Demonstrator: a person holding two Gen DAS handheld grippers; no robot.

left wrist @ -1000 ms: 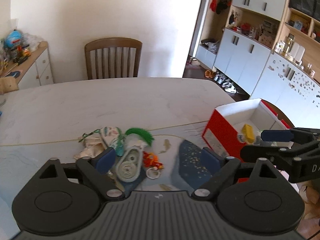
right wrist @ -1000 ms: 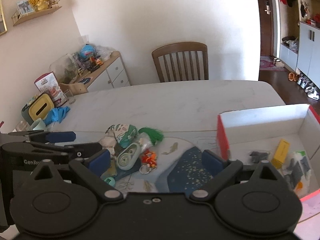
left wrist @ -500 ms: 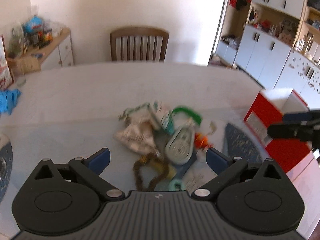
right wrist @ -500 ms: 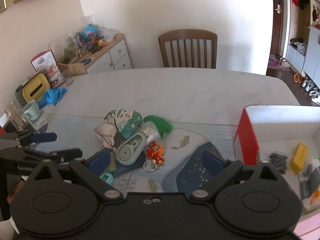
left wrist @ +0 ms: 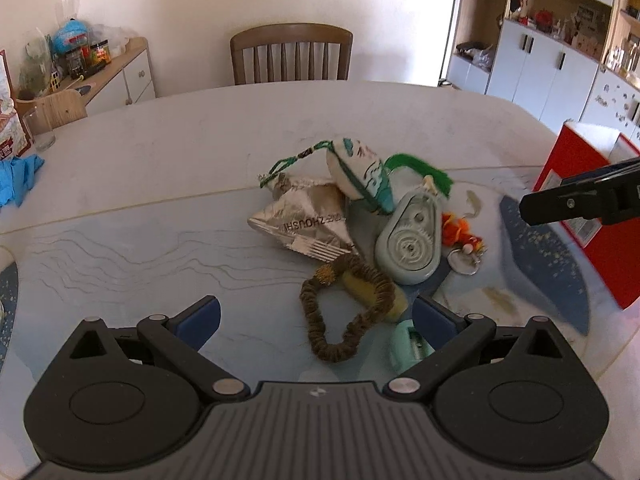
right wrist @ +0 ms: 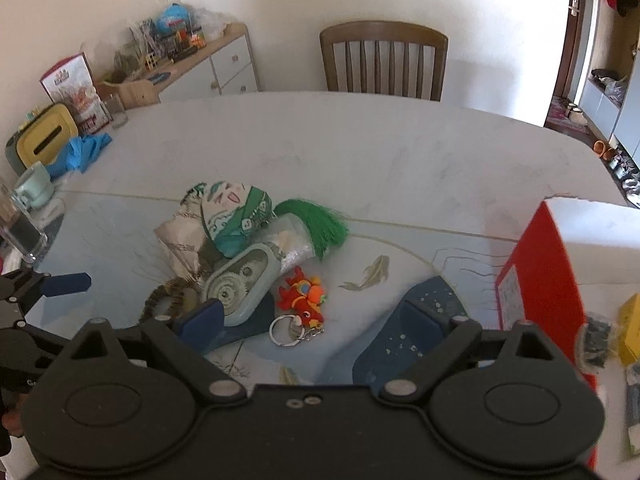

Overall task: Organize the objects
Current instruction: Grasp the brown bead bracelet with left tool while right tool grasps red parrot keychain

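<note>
A pile of small objects lies mid-table: a silver foil packet, a green-and-white pouch with a green tassel, a pale green tape dispenser, a red-orange keychain toy, and a brown hair tie over a yellow piece. My left gripper is open and empty just before the hair tie. My right gripper is open and empty above the keychain toy and dispenser. The red box stands at the right.
A wooden chair stands behind the table. A sideboard with clutter, a glass and a blue cloth are at the left. The box holds a yellow item and dark bits. Cabinets line the right.
Both grippers have moved left and back from the red box toward the pile. The left view now shows the hair tie near its fingers; the box has slid to the right edge.
</note>
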